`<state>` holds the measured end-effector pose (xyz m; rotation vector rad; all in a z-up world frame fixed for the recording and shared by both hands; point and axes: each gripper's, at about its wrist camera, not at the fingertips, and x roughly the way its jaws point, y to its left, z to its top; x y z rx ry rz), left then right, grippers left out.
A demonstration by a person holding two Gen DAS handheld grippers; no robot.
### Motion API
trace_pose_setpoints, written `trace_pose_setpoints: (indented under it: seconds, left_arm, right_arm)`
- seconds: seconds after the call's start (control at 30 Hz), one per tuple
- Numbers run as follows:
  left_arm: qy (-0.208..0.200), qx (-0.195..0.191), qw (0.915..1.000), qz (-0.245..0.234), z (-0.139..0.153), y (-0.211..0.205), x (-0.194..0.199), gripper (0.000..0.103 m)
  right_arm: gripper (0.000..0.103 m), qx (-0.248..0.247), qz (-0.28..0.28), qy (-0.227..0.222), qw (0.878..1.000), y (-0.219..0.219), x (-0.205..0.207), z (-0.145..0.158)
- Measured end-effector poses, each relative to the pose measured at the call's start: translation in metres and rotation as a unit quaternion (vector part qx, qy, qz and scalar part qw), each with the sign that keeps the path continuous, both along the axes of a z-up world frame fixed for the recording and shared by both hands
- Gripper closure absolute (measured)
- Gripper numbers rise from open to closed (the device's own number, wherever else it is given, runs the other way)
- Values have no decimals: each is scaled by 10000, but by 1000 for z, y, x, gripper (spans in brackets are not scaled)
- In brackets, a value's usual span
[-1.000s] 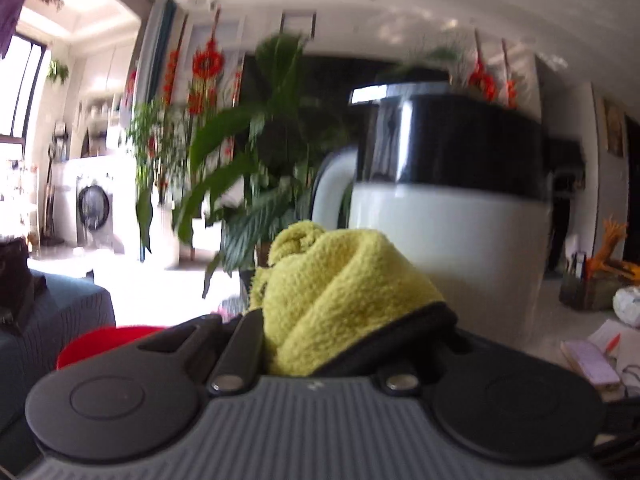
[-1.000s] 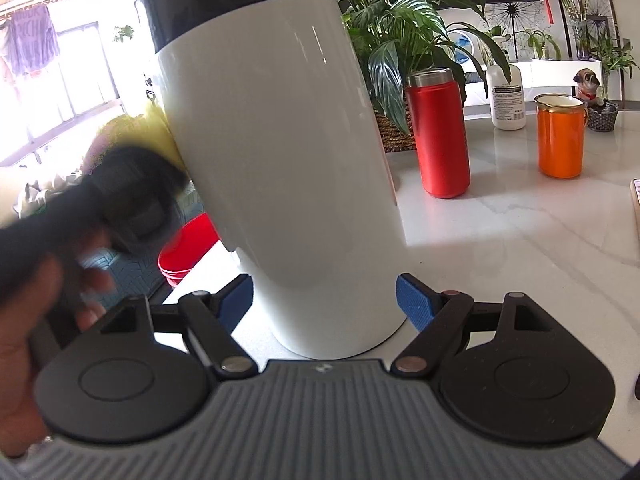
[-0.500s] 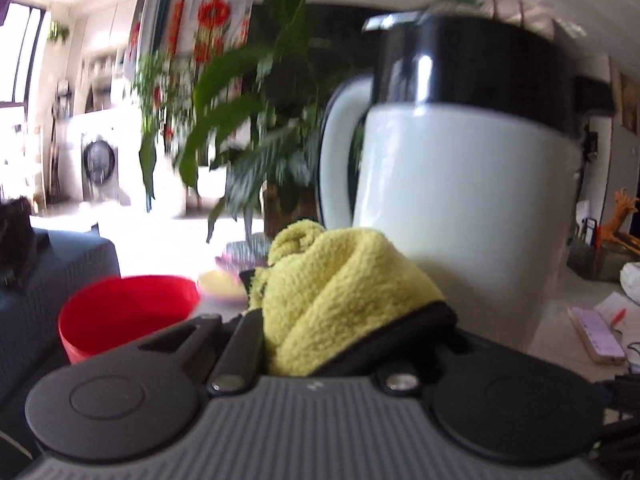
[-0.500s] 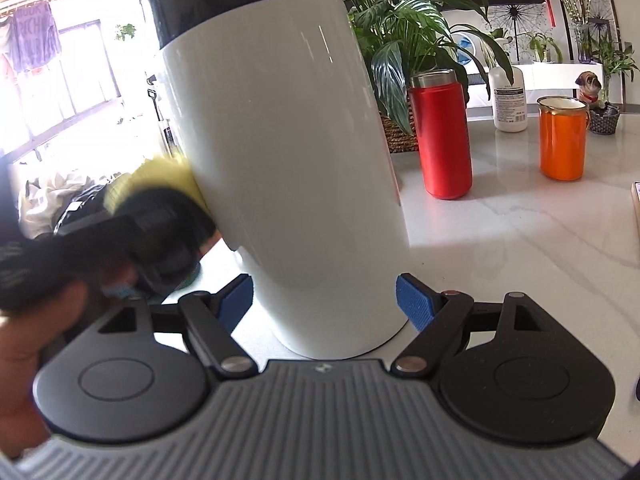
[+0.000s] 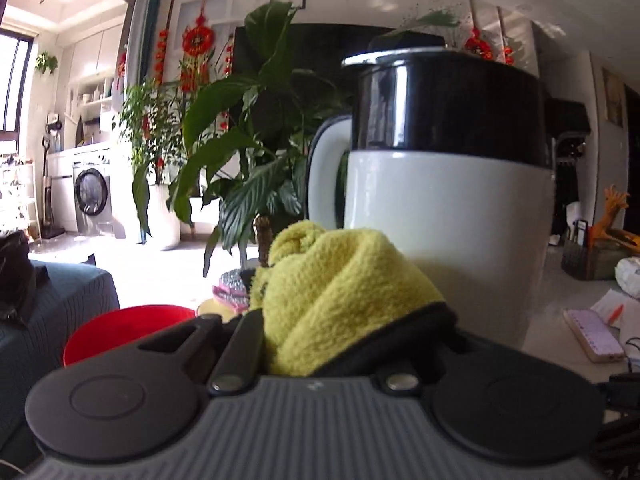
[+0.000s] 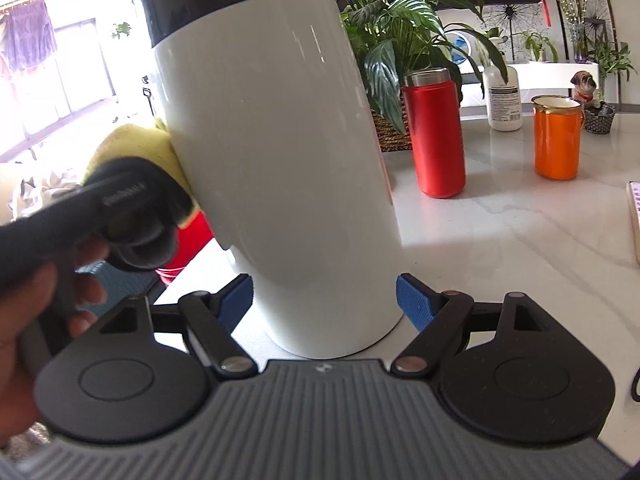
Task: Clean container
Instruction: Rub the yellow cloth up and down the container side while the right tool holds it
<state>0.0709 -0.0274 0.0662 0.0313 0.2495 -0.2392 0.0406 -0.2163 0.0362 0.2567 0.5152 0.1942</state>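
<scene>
A tall white container [image 6: 280, 160] with a black top band stands on the pale marble counter [image 6: 500, 240]. My right gripper [image 6: 325, 292] has its blue pads [image 6: 414, 298] against both sides of the container's base. In the left wrist view the container [image 5: 440, 220] rises just past a bunched yellow cloth [image 5: 340, 296], and my left gripper [image 5: 340, 320] is shut on that cloth. Seen from the right wrist, the left gripper [image 6: 132, 200] presses the yellow cloth [image 6: 132, 144] onto the container's left side, with a person's hand behind it.
A red tumbler [image 6: 434, 136], a white bottle [image 6: 502, 96] and an orange mug [image 6: 556, 138] stand behind the container on the right. A leafy plant [image 6: 400, 32] is at the back. A red basin [image 5: 120, 328] sits low on the left, and a phone [image 5: 592, 336] lies at the right.
My left gripper has carried the yellow cloth in to the container's side, where it now touches. The right gripper and the container have not moved.
</scene>
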Motion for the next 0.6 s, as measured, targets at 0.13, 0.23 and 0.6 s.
trace_pose_setpoints:
  seconds: [0.13, 0.23, 0.6]
  left_arm:
    - [459, -56, 9989, 36, -11, 1, 16, 95]
    - [911, 13, 9958, 95, -22, 0, 26, 95]
    - [1417, -42, 9899, 89, -34, 2, 11, 95]
  right_arm:
    - [22, 14, -26, -10, 10000, -3, 1, 2]
    - [22, -29, -39, 49, 10000, -2, 2, 0]
    - [22, -95, -55, 149, 9998, -2, 4, -1]
